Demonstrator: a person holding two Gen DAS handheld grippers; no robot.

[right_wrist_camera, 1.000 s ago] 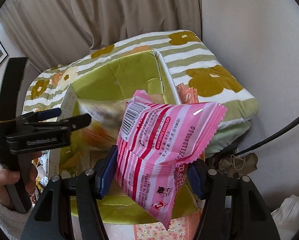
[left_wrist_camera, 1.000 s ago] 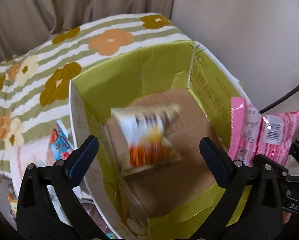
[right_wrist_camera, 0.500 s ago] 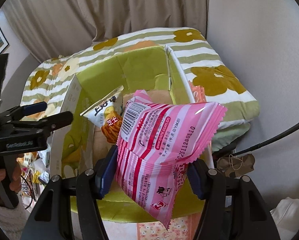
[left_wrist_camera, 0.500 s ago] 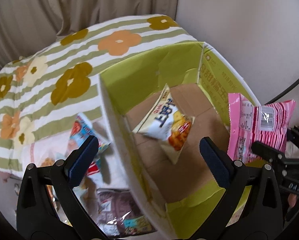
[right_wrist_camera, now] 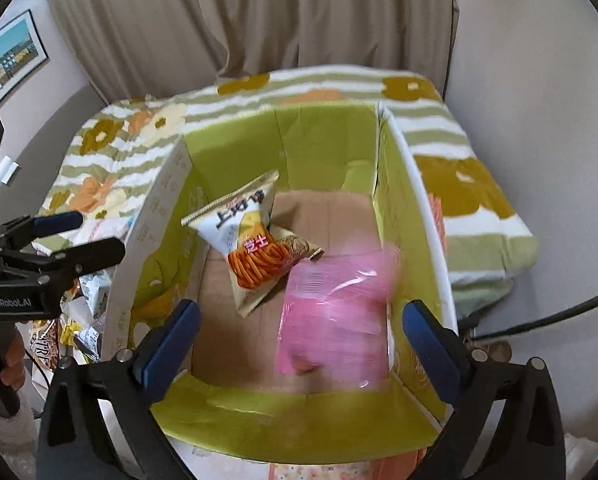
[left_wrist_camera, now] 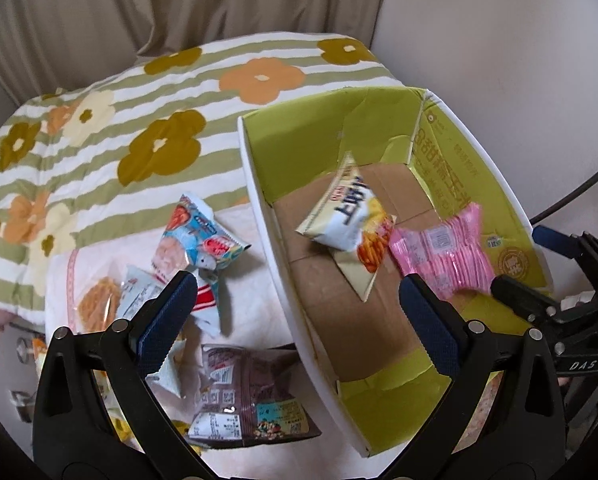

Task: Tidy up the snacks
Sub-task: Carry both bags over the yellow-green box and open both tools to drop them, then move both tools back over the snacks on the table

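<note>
My right gripper (right_wrist_camera: 301, 330) has just been opening; its jaws stand wide, nothing pressed between them. The pink packet (right_wrist_camera: 335, 316), blurred, sits beyond the fingers at lower centre-right in the green box (right_wrist_camera: 259, 140), its long axis running up the frame. Above-left lies the white chip bag (right_wrist_camera: 247, 232), tilted, top corner toward the upper right. My left gripper (left_wrist_camera: 297, 312) is wide and empty, straddling the box wall; loose snacks (left_wrist_camera: 203, 240) lie left.

A bed (right_wrist_camera: 471, 184) carries a green-and-white striped blanket (left_wrist_camera: 111, 128) with orange and mustard flowers. Behind the bed hang beige curtains (right_wrist_camera: 299, 12). A pale wall (right_wrist_camera: 539, 100) runs along the bed's right side; left of it hangs a framed picture (right_wrist_camera: 9, 64).
</note>
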